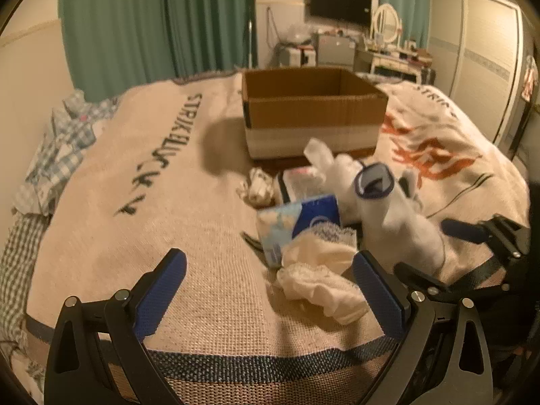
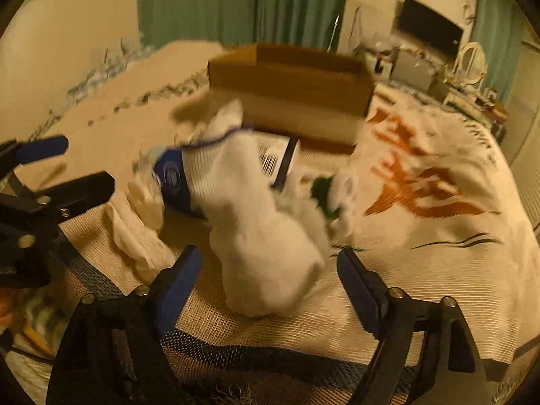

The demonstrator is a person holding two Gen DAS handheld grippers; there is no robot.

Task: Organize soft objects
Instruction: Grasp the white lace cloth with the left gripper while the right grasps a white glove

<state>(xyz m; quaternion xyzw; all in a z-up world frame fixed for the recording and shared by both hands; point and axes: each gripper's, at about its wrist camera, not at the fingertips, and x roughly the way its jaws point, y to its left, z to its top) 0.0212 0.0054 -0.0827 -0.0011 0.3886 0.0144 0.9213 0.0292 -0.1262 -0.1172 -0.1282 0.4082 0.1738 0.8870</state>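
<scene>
A pile of soft things lies on the bed in front of an open cardboard box [image 1: 314, 111]. A white sock with a blue cuff [image 1: 398, 216] stands up from it; in the right wrist view the sock [image 2: 256, 236] sits between my right gripper's [image 2: 270, 270] open fingers, apart from the pads. A crumpled white cloth [image 1: 320, 276] lies just ahead of my left gripper [image 1: 270, 280], which is open and empty. A blue-and-white tissue pack [image 1: 297, 222] and a small balled white sock [image 1: 258, 185] lie behind the cloth.
The beige blanket [image 1: 168, 202] with dark and orange lettering covers the bed. A checked cloth [image 1: 57, 155] hangs at the bed's left edge. A flat packet with a barcode [image 2: 273, 158] lies by the box [image 2: 290, 98]. Green curtains, a TV and a dresser stand beyond.
</scene>
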